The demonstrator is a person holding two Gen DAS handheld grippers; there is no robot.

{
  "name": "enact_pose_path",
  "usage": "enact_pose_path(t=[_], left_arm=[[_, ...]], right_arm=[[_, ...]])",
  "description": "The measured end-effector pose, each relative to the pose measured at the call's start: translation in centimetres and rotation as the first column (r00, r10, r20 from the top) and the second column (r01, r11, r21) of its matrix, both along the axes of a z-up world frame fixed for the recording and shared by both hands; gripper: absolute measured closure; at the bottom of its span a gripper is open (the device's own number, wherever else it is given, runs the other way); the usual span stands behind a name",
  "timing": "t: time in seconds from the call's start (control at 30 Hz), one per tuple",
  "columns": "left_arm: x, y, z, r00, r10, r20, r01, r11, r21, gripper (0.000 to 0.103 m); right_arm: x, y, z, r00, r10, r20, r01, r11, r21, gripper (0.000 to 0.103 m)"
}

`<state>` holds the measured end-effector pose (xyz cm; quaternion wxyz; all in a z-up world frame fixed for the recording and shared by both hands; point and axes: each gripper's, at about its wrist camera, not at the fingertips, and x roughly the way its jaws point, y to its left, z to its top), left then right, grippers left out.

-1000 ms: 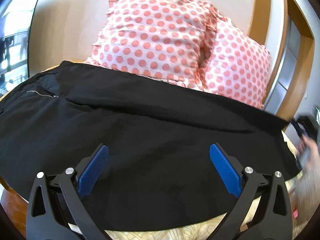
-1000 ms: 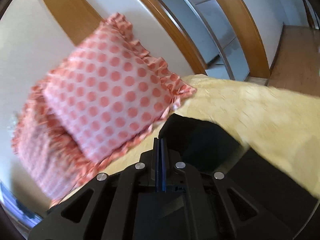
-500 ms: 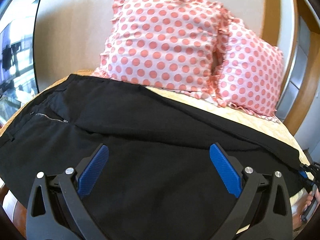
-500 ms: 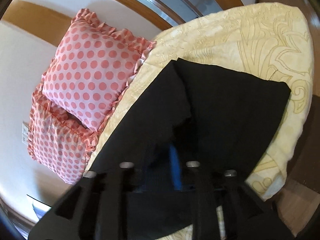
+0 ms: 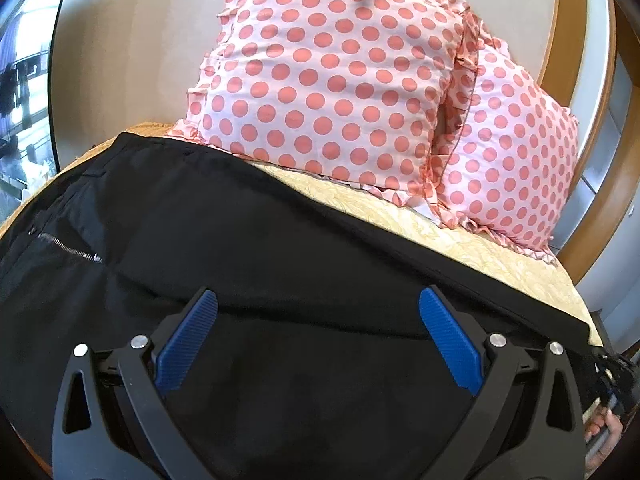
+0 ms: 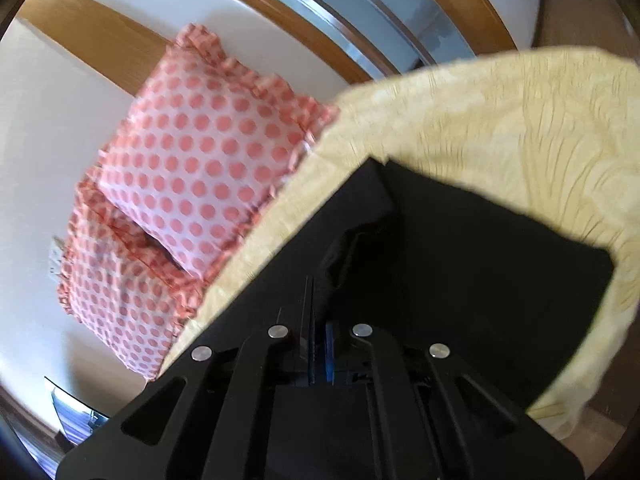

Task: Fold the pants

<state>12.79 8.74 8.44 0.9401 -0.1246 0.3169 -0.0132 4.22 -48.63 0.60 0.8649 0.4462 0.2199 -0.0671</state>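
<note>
Black pants (image 5: 260,240) lie spread across the bed, with a zip pocket (image 5: 66,248) at the left end. My left gripper (image 5: 316,308) is open and empty, hovering low over the middle of the pants. In the right wrist view the leg end of the pants (image 6: 480,248) lies on the yellow bedspread. My right gripper (image 6: 320,304) is shut on a bunched fold of the black cloth at the leg end. It also shows at the far right edge of the left wrist view (image 5: 612,384).
Two pink polka-dot pillows (image 5: 332,76) (image 6: 200,152) lean against the wall behind the pants. The yellow bedspread (image 5: 460,240) (image 6: 520,120) ends close to the pants' leg end. A wooden door frame (image 5: 600,180) stands to the right.
My right gripper came down onto the leg end and has shut on the black cloth. The left gripper has moved closer to the pillows, staying open over the pants.
</note>
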Motion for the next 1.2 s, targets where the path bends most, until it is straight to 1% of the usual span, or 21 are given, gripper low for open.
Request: enact_pose_path(t=[0.1,0.23,0.3,0.4,0.43,0.5,0.63,0.73,0.77,0.8,0.83,0.87,0.9,0.93,0.97,1.03,1.07,1.1,1.13,1.17,1.2], left_arm=[[2.0,0.2,-0.3,0.999,0.007,-0.035,-0.008,1.0,-0.013,0.002],[5.3,1.2,-0.8,0.995,0.026,-0.1,-0.03,0.999,-0.04,0.006],[7.4,2.0,-1.0,0.988,0.041,-0.151,-0.053,0.996,-0.073,0.011],[9.8,3.4,-1.5,0.977,0.071,-0.199,-0.099,0.986,-0.135,0.011],[10.5,3.7,-1.6,0.974,0.082,-0.211,-0.113,0.984,-0.14,0.012],[12.1,4.5,-2.0,0.963,0.113,-0.246,-0.151,0.978,-0.143,0.016],[15.6,5.8,-3.2,0.936,0.146,-0.321,-0.203,0.967,-0.153,0.021],[18.7,7.4,-4.4,0.897,0.2,-0.394,-0.279,0.948,-0.154,0.027],[19.3,7.9,-4.8,0.885,0.219,-0.411,-0.302,0.942,-0.148,0.033],[20.0,8.4,-5.1,0.87,0.243,-0.429,-0.33,0.934,-0.139,0.046],[20.4,8.9,-5.4,0.861,0.259,-0.439,-0.347,0.928,-0.134,0.057],[20.7,9.5,-5.5,0.85,0.283,-0.444,-0.37,0.921,-0.12,0.084],[20.5,10.2,-5.5,0.855,0.279,-0.438,-0.372,0.918,-0.141,0.092],[20.0,10.6,-5.3,0.862,0.272,-0.427,-0.373,0.912,-0.172,0.095],[18.8,11.2,-4.6,0.876,0.274,-0.398,-0.377,0.903,-0.206,0.098],[16.0,11.7,-2.7,0.904,0.267,-0.334,-0.354,0.905,-0.234,0.098],[13.2,12.0,-1.2,0.925,0.265,-0.274,-0.335,0.906,-0.257,0.098],[10.3,12.3,0.2,0.94,0.264,-0.217,-0.319,0.905,-0.28,0.098],[8.2,12.4,1.0,0.947,0.264,-0.181,-0.309,0.905,-0.294,0.098],[4.6,12.4,2.0,0.955,0.267,-0.129,-0.294,0.904,-0.309,0.097],[1.7,12.4,2.5,0.958,0.268,-0.098,-0.286,0.905,-0.317,0.096]], right_arm=[[-1.5,-1.0,0.8,0.999,-0.03,0.033,0.03,0.999,-0.013,0.1],[-1.9,-1.6,0.5,0.999,-0.027,0.02,0.027,1.0,-0.009,0.1],[-1.8,-1.6,0.4,1.0,-0.025,0.019,0.025,1.0,-0.014,0.1],[-1.7,-1.5,0.5,1.0,-0.02,0.019,0.02,0.999,-0.039,0.1],[-1.6,-1.5,0.5,1.0,-0.018,0.019,0.019,0.999,-0.042,0.1],[-1.5,-1.6,0.6,1.0,-0.016,0.018,0.017,0.999,-0.04,0.1],[-1.3,-1.5,0.7,1.0,-0.011,0.012,0.012,0.998,-0.06,0.1],[-1.2,-1.4,0.8,1.0,-0.005,0.004,0.005,0.997,-0.076,0.1],[-1.2,-1.4,0.8,1.0,-0.002,0.001,0.002,0.997,-0.08,0.1],[-1.2,-1.4,0.9,1.0,0.002,-0.001,-0.002,0.996,-0.086,0.1],[-1.2,-1.4,1.0,1.0,0.004,-0.001,-0.004,0.996,-0.09,0.1],[-1.2,-1.5,1.1,1.0,0.007,-0.002,-0.008,0.996,-0.094,0.1],[-1.2,-1.5,1.1,1.0,0.011,-0.001,-0.011,0.995,-0.095,0.1],[-1.0,-1.4,1.3,1.0,0.013,0.0,-0.013,0.995,-0.098,0.1],[-0.9,-1.5,1.4,1.0,0.015,0.003,-0.015,0.995,-0.104,0.1],[-0.7,-1.6,1.8,1.0,0.014,0.012,-0.013,0.994,-0.112,0.1],[-0.8,-1.7,2.2,1.0,0.012,0.023,-0.009,0.993,-0.118,0.1],[-0.8,-1.8,2.4,0.999,0.01,0.033,-0.006,0.993,-0.122,0.1],[-1.0,-1.9,2.8,0.999,0.004,0.044,0.001,0.992,-0.13,0.1],[-1.2,-2.0,3.0,0.999,0.0,0.052,0.007,0.991,-0.137,0.1],[-1.4,-2.2,3.3,0.998,-0.005,0.058,0.014,0.99,-0.143,0.1]])
